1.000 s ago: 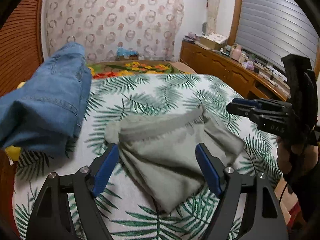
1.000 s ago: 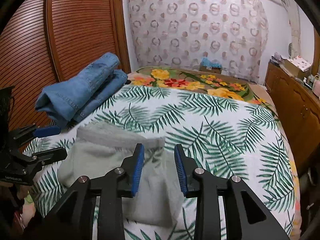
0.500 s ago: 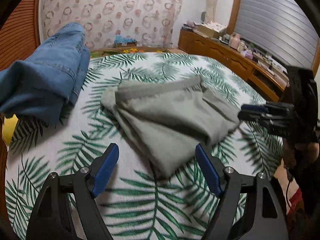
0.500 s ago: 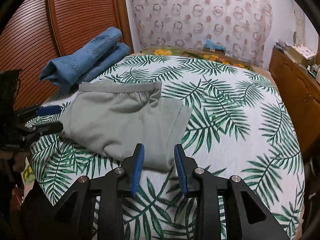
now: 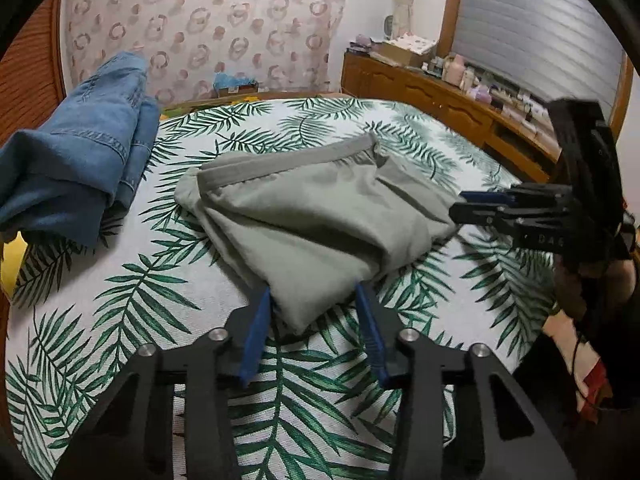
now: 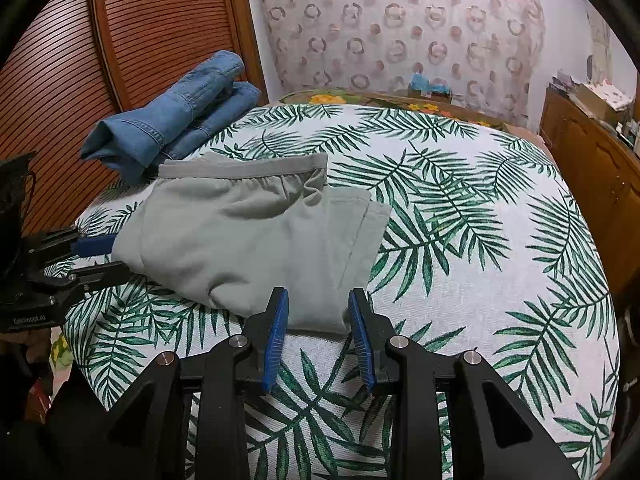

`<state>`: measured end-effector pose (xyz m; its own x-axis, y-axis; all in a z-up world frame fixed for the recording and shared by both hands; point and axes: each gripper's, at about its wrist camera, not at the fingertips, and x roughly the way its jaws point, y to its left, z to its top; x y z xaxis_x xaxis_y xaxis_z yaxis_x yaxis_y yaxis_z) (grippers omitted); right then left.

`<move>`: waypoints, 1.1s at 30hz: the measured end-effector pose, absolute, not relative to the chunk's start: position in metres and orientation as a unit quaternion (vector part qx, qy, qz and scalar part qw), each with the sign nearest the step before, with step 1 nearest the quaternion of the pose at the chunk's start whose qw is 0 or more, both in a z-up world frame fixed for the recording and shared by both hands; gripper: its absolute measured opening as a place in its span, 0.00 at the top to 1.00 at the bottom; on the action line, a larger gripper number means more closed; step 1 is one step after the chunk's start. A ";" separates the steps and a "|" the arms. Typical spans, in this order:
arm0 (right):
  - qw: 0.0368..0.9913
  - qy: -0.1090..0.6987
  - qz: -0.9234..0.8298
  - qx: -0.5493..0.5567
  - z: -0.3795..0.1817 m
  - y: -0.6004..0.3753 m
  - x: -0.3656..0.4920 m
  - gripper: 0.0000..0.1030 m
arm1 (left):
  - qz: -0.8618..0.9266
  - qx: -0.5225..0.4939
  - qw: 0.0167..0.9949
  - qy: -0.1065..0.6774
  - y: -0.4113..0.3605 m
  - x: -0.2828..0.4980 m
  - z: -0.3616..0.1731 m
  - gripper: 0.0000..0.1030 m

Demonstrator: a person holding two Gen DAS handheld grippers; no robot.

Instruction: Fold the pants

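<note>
Grey-green pants (image 5: 312, 216) lie folded in a loose bundle on the palm-leaf bedspread (image 5: 132, 312), waistband toward the far side; they also show in the right wrist view (image 6: 248, 232). My left gripper (image 5: 314, 300) is open, its blue pads on either side of the bundle's near corner. It shows from the side in the right wrist view (image 6: 108, 256). My right gripper (image 6: 318, 300) is open around the bundle's near edge. In the left wrist view it (image 5: 460, 204) sits at the pants' right corner.
Folded blue jeans (image 5: 76, 156) lie at the bed's left side, beside a wooden slatted wardrobe (image 6: 132, 32). A wooden sideboard (image 5: 432, 96) with small items runs along the right. A patterned curtain (image 6: 400, 20) hangs behind the bed.
Both grippers drew back from over the pants to their near edges. The left jaws narrowed, and the right jaws opened a little wider. The pants lie spread out on the bed.
</note>
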<state>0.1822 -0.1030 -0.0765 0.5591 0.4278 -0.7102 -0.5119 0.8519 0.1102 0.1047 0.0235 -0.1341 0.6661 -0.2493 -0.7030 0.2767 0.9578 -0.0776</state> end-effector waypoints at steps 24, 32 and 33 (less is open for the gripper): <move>0.905 0.344 0.244 -0.059 -0.055 -0.134 0.168 0.99 | -0.121 0.010 0.928 0.352 0.051 0.097 -0.111 0.90; 0.900 0.350 0.253 -0.066 -0.059 -0.131 0.153 0.99 | -0.124 0.004 0.925 0.359 0.051 0.091 -0.112 0.90; 0.899 0.351 0.254 -0.066 -0.059 -0.131 0.152 0.98 | -0.124 0.005 0.925 0.358 0.051 0.089 -0.111 0.90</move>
